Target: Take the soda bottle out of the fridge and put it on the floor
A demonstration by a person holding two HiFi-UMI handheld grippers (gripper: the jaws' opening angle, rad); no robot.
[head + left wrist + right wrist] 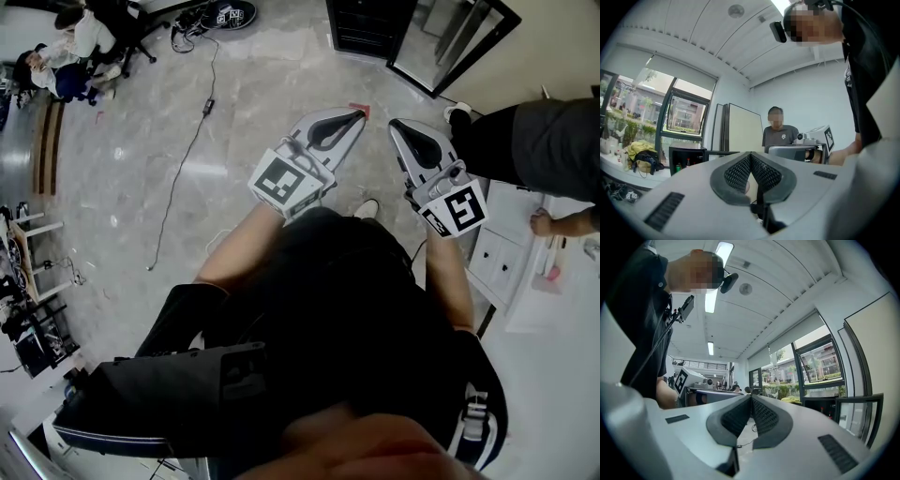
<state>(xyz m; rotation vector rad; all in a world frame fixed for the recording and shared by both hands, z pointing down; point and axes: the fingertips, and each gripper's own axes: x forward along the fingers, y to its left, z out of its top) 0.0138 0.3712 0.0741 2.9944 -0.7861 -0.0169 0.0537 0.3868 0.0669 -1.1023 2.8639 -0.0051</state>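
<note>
1. The left gripper is fully closed, its jaws meeting at the tip with nothing between them; the left gripper view shows the same.
2. The right gripper is also fully closed and empty, as the right gripper view confirms.
3. Both grippers are held side by side in the air above the floor, near each other but not touching, tips pointing away from the holder.
4. Beyond their tips, at the far edge of the floor, stands a black fridge with its glass door swung open.
5. In the left gripper view the fridge is open and small bottles stand inside it. They are too small to tell which is the soda.
6. The right gripper view shows the same fridge at the right, well apart from the jaws.
7. A person in dark clothes stands to the right, beside a white cabinet.
8. A thin cable trails over the floor at the left.
</note>
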